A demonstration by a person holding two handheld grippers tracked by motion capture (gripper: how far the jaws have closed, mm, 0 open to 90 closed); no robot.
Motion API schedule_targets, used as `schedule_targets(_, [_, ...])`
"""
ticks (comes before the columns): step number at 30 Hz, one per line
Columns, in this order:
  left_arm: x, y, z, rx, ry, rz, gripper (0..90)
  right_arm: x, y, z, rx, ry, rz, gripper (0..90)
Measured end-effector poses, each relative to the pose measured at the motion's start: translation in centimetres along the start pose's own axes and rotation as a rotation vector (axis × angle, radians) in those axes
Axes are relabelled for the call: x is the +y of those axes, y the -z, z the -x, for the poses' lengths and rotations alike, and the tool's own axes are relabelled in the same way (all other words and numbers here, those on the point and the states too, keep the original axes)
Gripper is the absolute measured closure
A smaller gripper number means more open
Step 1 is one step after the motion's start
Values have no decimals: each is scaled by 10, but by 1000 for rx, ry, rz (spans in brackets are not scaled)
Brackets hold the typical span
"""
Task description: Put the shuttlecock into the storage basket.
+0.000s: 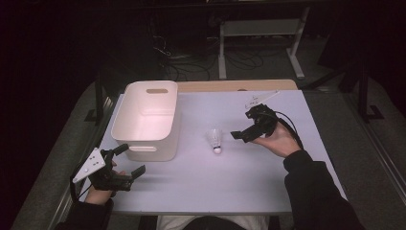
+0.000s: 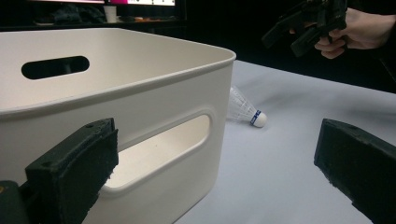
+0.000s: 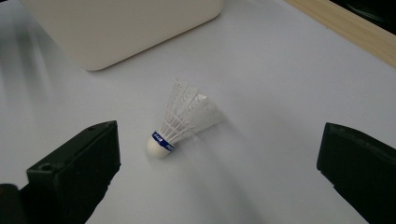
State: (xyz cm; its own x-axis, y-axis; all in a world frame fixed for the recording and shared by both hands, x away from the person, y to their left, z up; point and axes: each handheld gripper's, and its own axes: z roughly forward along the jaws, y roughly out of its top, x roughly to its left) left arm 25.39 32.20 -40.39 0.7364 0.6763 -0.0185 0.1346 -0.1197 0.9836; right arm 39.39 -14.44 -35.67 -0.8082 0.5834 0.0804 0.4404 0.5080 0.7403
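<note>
White feathered shuttlecock (image 3: 180,122) looks feather-light and crushable; right claw (image 3: 219,177), spread wide and empty, should pinch its firm cork tip

— What kind of room is this?

— A dim lab or test space, not a home. One lit white table (image 1: 268,187) stands in the dark, with a grey floor around it.

— What tells you that?

— Behind the table, loose cables (image 1: 191,60) trail across the floor beside the white metal legs of another desk (image 1: 222,52). Further back from the table, the left gripper view shows a glowing monitor (image 2: 144,2) on a cluttered bench. Black stand legs (image 1: 98,100) rise at the table's left edge.
</note>
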Motion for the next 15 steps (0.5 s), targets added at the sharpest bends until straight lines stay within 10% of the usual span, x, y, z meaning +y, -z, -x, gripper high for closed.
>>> schedule_targets(15, [0, 0, 0, -3, -2, 1, 0, 3, -24, 7, 31, -24, -32, 35])
